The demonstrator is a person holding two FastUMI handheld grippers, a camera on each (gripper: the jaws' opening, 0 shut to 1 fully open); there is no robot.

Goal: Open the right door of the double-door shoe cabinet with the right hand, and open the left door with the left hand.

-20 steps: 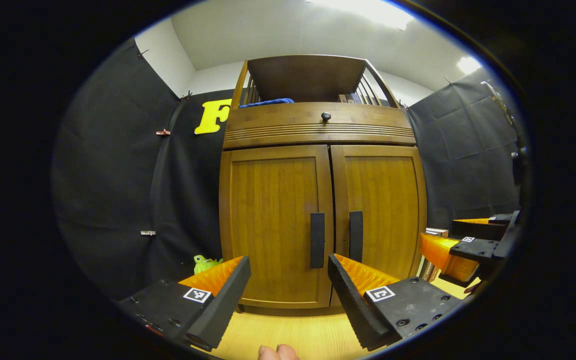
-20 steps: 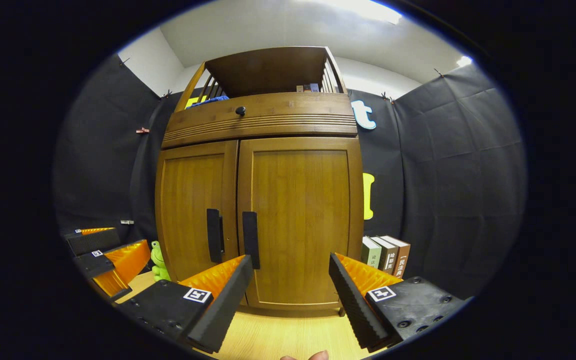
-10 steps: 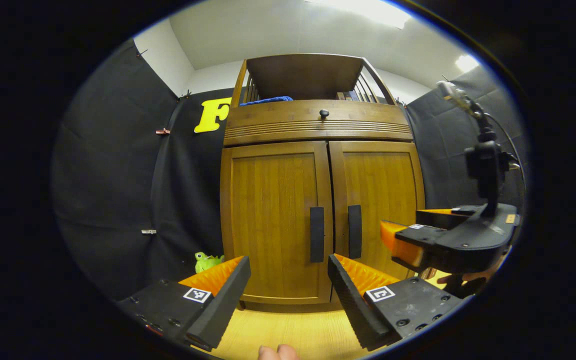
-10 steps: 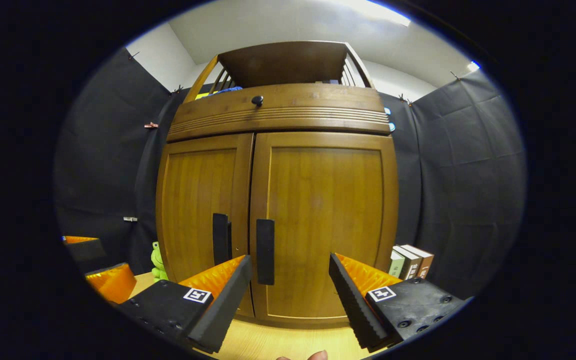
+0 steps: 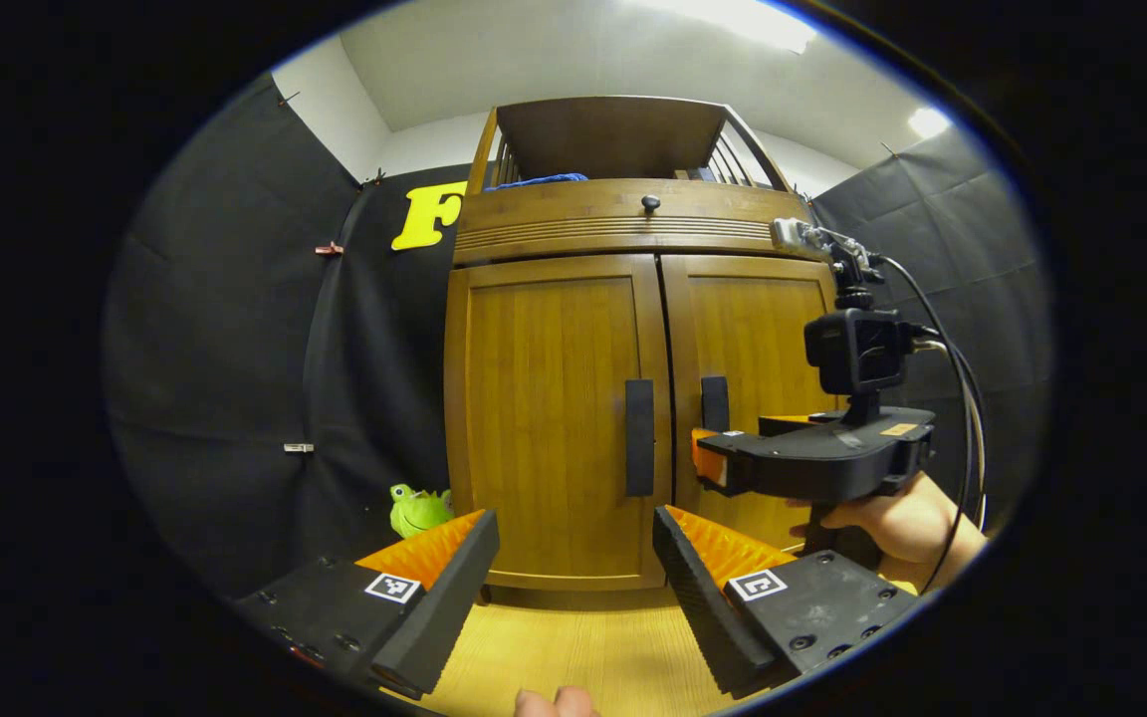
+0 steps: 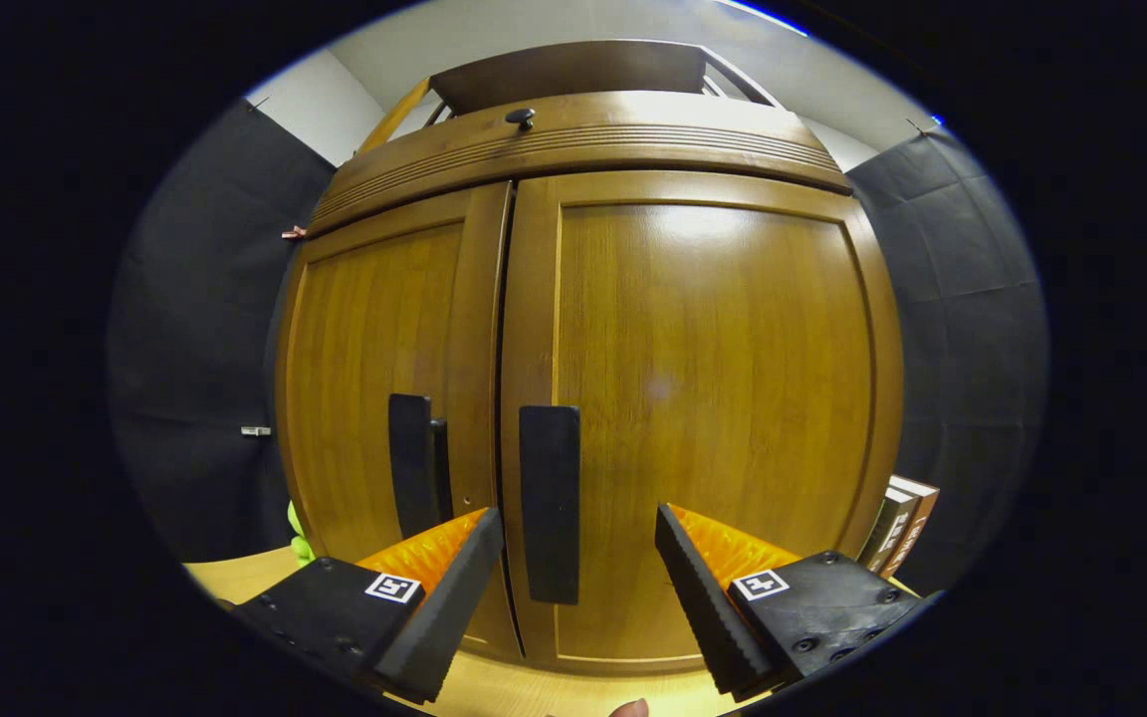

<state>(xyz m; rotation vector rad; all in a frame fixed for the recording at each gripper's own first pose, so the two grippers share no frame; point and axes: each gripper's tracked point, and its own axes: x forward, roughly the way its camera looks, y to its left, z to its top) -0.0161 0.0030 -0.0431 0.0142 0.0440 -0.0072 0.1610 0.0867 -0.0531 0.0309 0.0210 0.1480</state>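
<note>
Item: double-door shoe cabinet (image 5: 633, 398), wooden, standing on a pale wood floor (image 5: 593, 657) against the black booth wall; taken here as the landmark for all placements. Right door (image 6: 713, 398): closed, flush with its neighbour, its dark vertical handle (image 6: 550, 503) set just right of the centre seam. Left door (image 5: 549, 418): closed likewise, its handle (image 5: 639, 436) just left of the seam. Right gripper (image 6: 578, 558): close in front of the cabinet, fingers spread wide and grasping nothing; in the right gripper view the right door's handle sits between the two fingers, nearer the left one, with no contact visible. In the left gripper view the same tool appears level with the handles, its tips at the right door's handle, held by a hand (image 5: 907, 523) in front of the cabinet's right side. Left gripper (image 5: 573, 578): farther back from the cabinet, fingers parted and empty, aimed roughly at the left door's lower half. Also present: a green toy frog (image 5: 418, 509) on the floor left of the cabinet, books (image 6: 900, 523) at its right foot. Progress, as judged: nothing opened yet (both steps outstanding); the right-door grasp looks nearest to hand, then its pull, then the left gripper's approach, grasp and pull.
</note>
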